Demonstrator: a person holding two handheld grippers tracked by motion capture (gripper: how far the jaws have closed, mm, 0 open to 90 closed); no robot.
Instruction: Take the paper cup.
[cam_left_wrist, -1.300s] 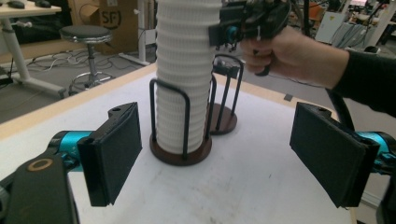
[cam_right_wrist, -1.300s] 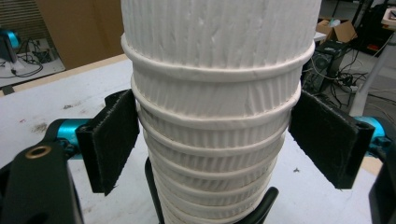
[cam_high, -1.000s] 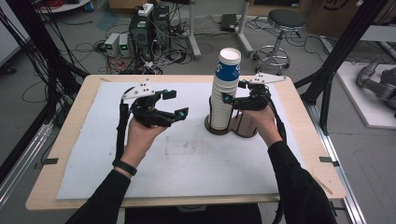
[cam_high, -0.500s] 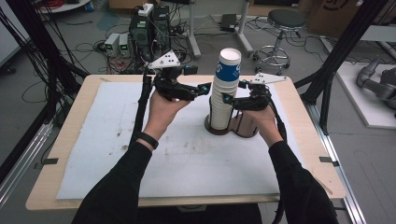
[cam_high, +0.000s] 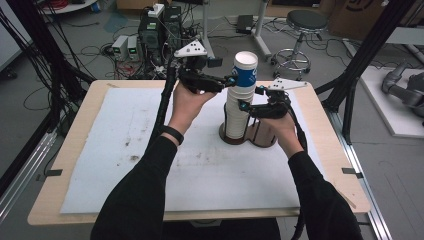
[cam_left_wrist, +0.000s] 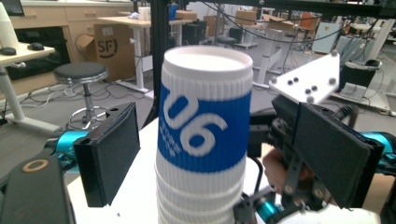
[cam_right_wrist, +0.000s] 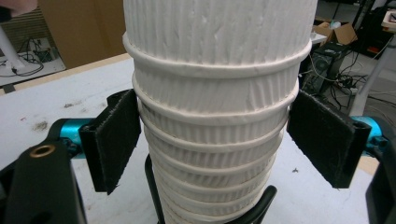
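Two tongs straddled the paper cup stack (cam_high: 239, 107): left tongs (cam_high: 231, 81) open around the blue-banded top cup (cam_left_wrist: 203, 122), right tongs (cam_high: 243, 106) lower, pads closing in, left pad touching.

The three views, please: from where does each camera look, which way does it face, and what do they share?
High view: above the person's side, facing forward and down on the table; both forearms, left gripper, right gripper.
Left gripper view: rides the left gripper, level at the top cup, jaws either side.
Right gripper view: rides the right gripper, facing the lower cup stack, jaws closing.
Shared: the cup stack.
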